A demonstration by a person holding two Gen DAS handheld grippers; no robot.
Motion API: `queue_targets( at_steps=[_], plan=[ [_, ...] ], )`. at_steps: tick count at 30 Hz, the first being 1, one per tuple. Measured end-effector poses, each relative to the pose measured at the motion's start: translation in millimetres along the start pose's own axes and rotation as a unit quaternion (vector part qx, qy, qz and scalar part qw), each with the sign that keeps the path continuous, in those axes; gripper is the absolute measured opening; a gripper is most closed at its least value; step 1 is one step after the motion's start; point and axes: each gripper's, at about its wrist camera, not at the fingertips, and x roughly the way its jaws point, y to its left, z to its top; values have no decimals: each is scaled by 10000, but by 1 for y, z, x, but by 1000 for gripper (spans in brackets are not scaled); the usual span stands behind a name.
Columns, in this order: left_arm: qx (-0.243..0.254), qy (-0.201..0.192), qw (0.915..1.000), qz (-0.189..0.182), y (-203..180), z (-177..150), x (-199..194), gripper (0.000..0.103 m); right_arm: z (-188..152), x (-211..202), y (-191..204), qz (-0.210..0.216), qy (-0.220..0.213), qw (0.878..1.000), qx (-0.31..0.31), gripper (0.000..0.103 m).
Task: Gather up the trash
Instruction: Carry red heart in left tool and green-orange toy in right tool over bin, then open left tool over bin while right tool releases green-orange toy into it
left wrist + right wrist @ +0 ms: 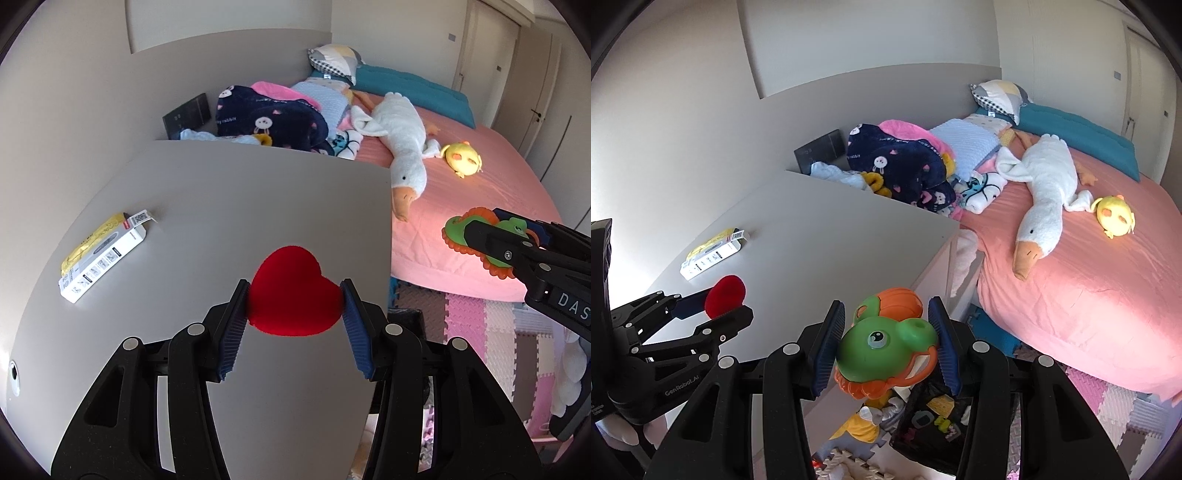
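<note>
So the bed (461,192) with its pink sheet takes up most of the right side of the room, and there's a long white goose plush (400,133) sprawled across it, beak pointing toward the foot end, plus a heap of blankets (269,114) bunched up near the wall. Next to the bed is the grey desk (229,206), pretty bare on top. Down on the floor by the desk corner sits a black bag (934,417) on the pastel foam mats (491,332). On the desk's far left lies a white and yellow carton (101,256), flat on its side, well away from everything else. A little yellow chick plush (463,158) sits on the sheet just beside the goose. The right tool (886,332) is clamped on a green and orange plastic toy (886,343), held up over the desk's edge above that bag. The left tool (293,295) is squeezed onto a red heart (293,291), pads pressing both sides, held above the desk.
</note>
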Motion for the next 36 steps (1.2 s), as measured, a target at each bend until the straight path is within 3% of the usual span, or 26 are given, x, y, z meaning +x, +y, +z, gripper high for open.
queue_targets(
  at_steps=[18,34,36],
  plan=[
    [644,-18,9963,-575,-89,3,3,49,-26,-47,-78,-617,-148,9962,591,49],
    [1293,170,9862,-1018,-158,-9,5,49,-44,-71,-131,-915,-228,9902,1031,49],
    [1388,298,9839,-1084,-165,-10,6,70,-43,-70,-134,-992,-180,9896,1030,56]
  ],
)
